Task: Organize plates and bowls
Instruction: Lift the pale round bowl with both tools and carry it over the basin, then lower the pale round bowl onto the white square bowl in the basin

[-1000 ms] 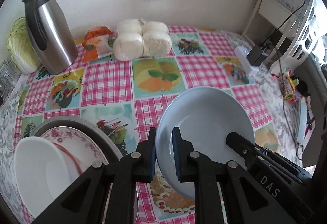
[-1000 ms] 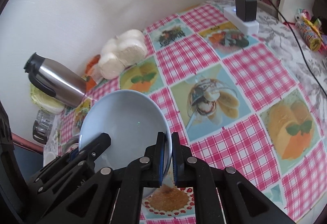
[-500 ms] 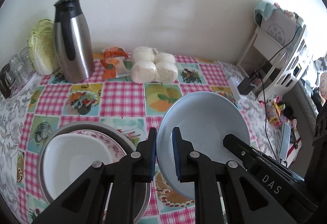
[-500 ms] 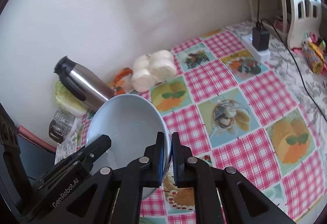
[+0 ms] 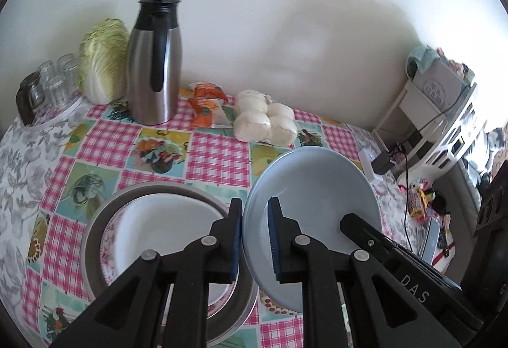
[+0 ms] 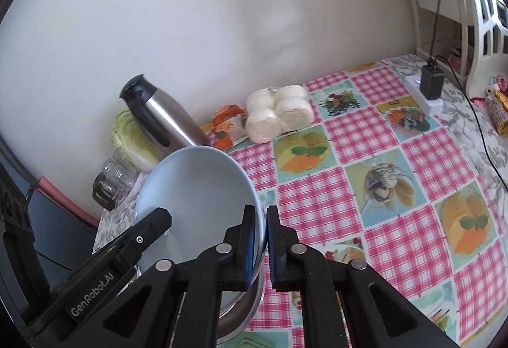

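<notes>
Left wrist view: left gripper (image 5: 255, 233) clenched on the near rim of the blue bowl (image 5: 314, 186).
Right wrist view: right gripper (image 6: 259, 240) clamped on the bowl's opposite rim (image 6: 203, 186).
Bowl: tilted, held above the checked tablecloth (image 5: 216, 157), between both grippers.
Stack: white bowl (image 5: 165, 227) on a floral plate (image 5: 109, 240) inside a metal basin (image 5: 95, 221), just left of the blue bowl.
Back wall: flask (image 5: 154, 62), cabbage (image 5: 101, 62), buns (image 5: 265, 122).

Both grippers are matte black plastic with silver screws. The left gripper (image 5: 255, 237) and right gripper (image 6: 260, 240) carry ribbed blue pads. White lettering reads "DAS" and "GenRobot.AI".
</notes>
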`<action>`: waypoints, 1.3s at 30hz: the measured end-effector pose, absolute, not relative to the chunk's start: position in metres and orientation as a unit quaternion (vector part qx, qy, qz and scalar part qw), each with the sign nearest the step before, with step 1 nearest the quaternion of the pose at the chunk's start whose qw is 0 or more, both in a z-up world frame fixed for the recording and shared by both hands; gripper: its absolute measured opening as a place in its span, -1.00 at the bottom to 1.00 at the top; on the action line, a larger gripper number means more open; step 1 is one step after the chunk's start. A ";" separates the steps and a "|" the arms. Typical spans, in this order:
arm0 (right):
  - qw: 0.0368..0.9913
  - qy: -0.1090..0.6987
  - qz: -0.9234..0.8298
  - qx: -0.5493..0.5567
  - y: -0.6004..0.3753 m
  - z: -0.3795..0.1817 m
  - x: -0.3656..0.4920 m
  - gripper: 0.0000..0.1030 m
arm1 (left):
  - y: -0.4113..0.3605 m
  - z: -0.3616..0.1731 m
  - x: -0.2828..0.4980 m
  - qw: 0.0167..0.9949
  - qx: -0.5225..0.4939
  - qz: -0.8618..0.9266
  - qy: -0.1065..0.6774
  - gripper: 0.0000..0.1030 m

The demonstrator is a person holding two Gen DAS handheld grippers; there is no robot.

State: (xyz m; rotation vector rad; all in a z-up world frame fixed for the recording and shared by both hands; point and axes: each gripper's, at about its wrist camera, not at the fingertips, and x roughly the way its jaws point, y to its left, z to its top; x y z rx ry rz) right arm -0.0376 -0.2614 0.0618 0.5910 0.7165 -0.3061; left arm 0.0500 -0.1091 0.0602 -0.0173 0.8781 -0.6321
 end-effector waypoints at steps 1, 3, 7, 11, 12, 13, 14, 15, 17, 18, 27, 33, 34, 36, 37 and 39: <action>0.883 0.345 -0.144 0.284 -0.258 0.062 -0.036 -0.84 | -0.104 0.060 0.051 0.857 -0.014 -0.300 0.419 -0.70; 0.884 0.346 -0.137 0.284 -0.252 0.062 -0.034 -0.84 | -0.094 0.060 0.053 0.858 -0.026 -0.297 0.419 -0.70; 0.886 0.350 -0.123 0.277 -0.238 0.062 -0.027 -0.84 | -0.077 0.061 0.056 0.860 -0.043 -0.291 0.418 -0.70; 0.889 0.354 -0.115 0.267 -0.224 0.062 -0.021 -0.84 | -0.060 0.060 0.061 0.861 -0.060 -0.282 0.419 -0.70; 0.889 0.355 -0.113 0.265 -0.221 0.062 -0.019 -0.84 | -0.057 0.060 0.061 0.861 -0.063 -0.280 0.419 -0.70; 0.890 0.356 -0.110 0.264 -0.217 0.062 -0.017 -0.84 | -0.053 0.059 0.062 0.862 -0.066 -0.278 0.419 -0.70; 0.889 0.358 -0.107 0.263 -0.214 0.061 -0.015 -0.84 | -0.049 0.059 0.064 0.862 -0.070 -0.275 0.420 -0.70; 0.889 0.360 -0.105 0.261 -0.212 0.060 -0.014 -0.84 | -0.045 0.058 0.065 0.862 -0.073 -0.273 0.420 -0.70; 0.890 0.363 -0.101 0.258 -0.206 0.058 -0.010 -0.84 | -0.038 0.058 0.067 0.862 -0.080 -0.270 0.421 -0.70; 0.890 0.365 -0.098 0.255 -0.202 0.058 -0.008 -0.84 | -0.035 0.057 0.068 0.862 -0.082 -0.268 0.422 -0.70; 0.889 0.381 -0.082 0.239 -0.179 0.051 0.007 -0.84 | -0.009 0.050 0.079 0.860 -0.106 -0.251 0.431 -0.70; 0.886 0.393 -0.081 0.233 -0.173 0.042 0.017 -0.84 | -0.005 0.039 0.086 0.854 -0.113 -0.243 0.445 -0.70; 0.885 0.395 -0.081 0.233 -0.172 0.040 0.018 -0.84 | -0.005 0.036 0.088 0.852 -0.114 -0.242 0.449 -0.70; 0.882 0.401 -0.082 0.232 -0.173 0.036 0.021 -0.84 | -0.005 0.031 0.089 0.850 -0.116 -0.240 0.455 -0.70; 0.881 0.404 -0.083 0.231 -0.173 0.034 0.022 -0.84 | -0.004 0.029 0.090 0.848 -0.116 -0.239 0.458 -0.70; 0.879 0.410 -0.086 0.230 -0.173 0.029 0.024 -0.84 | -0.005 0.027 0.091 0.848 -0.114 -0.237 0.461 -0.70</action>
